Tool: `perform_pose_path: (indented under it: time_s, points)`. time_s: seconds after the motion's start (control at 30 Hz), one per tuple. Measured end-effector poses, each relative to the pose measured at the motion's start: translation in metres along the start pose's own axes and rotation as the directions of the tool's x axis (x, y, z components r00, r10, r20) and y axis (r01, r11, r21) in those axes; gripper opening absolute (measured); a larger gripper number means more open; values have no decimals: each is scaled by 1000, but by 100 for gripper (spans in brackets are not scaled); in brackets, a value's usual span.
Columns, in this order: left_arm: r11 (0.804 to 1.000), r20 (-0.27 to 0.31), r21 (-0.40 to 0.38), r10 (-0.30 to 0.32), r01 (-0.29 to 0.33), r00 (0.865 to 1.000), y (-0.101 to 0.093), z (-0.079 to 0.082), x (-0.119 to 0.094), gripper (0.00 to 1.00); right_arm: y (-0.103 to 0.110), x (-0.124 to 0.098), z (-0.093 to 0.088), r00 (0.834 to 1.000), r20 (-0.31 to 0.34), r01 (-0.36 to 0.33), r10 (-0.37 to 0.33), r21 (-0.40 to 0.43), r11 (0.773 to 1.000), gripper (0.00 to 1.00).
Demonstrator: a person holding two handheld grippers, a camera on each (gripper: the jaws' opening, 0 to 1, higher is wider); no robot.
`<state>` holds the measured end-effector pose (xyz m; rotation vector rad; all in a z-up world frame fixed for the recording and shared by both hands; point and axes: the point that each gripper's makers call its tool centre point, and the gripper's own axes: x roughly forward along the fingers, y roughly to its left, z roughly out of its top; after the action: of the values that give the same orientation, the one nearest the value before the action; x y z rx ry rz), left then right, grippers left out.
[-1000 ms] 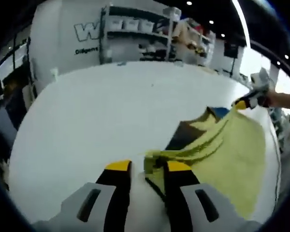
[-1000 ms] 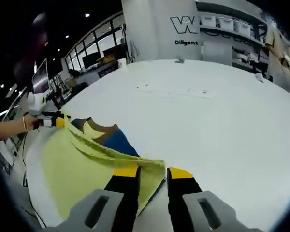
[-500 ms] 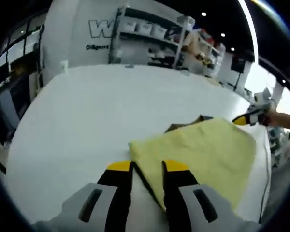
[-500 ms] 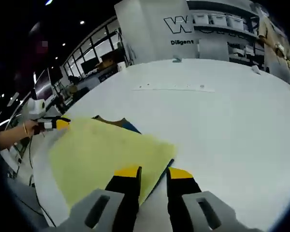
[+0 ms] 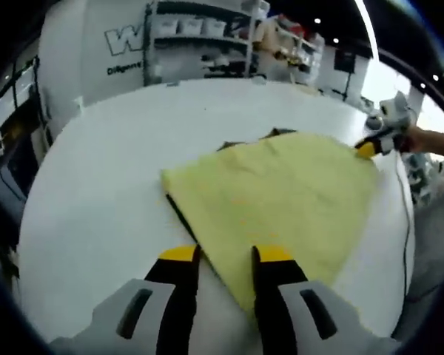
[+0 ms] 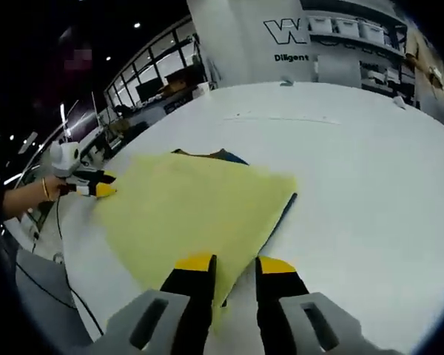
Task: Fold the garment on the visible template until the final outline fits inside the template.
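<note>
Yellow garment [image 5: 281,200] spread flat on white table [image 5: 96,192], just ahead of both grippers. Left gripper [image 5: 223,255] pinches its near corner between its jaws; right gripper [image 6: 235,264] clamps the opposite corner. Dark template edge [image 6: 281,214] peeks from under the cloth.

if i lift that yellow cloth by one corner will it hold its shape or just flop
Probably flop: the cloth lies flat in a thin sheet on the table, so it looks soft, with no stiffness of its own. It also seems light, so it may slide on the smooth white top if pushed. A dark layer peeks out beneath its edge.
</note>
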<state>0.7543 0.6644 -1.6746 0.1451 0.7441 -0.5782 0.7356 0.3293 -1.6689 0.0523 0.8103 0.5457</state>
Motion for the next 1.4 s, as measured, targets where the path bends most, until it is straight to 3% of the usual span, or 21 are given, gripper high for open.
perform_pose_path:
  time_s: [0.1,0.27,0.37,0.4,0.43,0.7,0.87,0.97,1.07,1.1,1.13,1.2,1.4]
  points:
    - [1000,8,-26,-4,4,1000,-5,-4,-7,22,3,-2,-5,1000,-4,-1,1,-6,1000,14]
    - [994,4,-102,-26,27,1000,-18,-24,-21,21,18,-16,-19,1000,-6,-1,1,-4,1000,14]
    - [989,21,-144,-18,21,1000,-14,-33,-27,18,25,-20,-27,1000,-12,-19,19,8,1000,14]
    - [986,23,-164,-32,35,999,-27,-34,-30,17,26,-22,-30,1000,-16,-19,19,4,1000,14]
    - [986,23,-167,-28,31,999,-27,-35,-32,17,23,-22,-33,1000,-22,-20,20,4,1000,13]
    - [987,31,-152,-39,43,999,-29,-42,-46,7,24,-34,-42,1000,-11,-21,21,19,1000,5]
    - [987,48,-137,-76,82,996,-33,-45,-50,6,22,-37,-38,1000,-12,-19,19,32,999,3]
    - [989,49,-68,-126,129,991,-42,-47,-56,7,24,-37,-36,1000,-15,-16,17,25,1000,3]
    - [989,16,-35,-142,142,990,-33,-59,-51,6,26,-35,-36,1000,-24,-15,15,17,1000,2]
    - [989,60,10,-146,145,988,-30,-53,-51,5,26,-34,-37,1000,-27,-13,14,17,1000,1]
    - [990,37,-24,-139,140,990,-31,-57,-57,3,27,-34,-37,1000,-29,-13,13,14,1000,0]
    - [990,44,-32,-137,139,990,-31,-54,-56,1,27,-33,-35,1000,-25,-16,16,12,1000,0]
    - [985,39,0,-172,172,984,-34,-54,-59,0,26,-31,-35,999,-30,-25,26,17,1000,0]
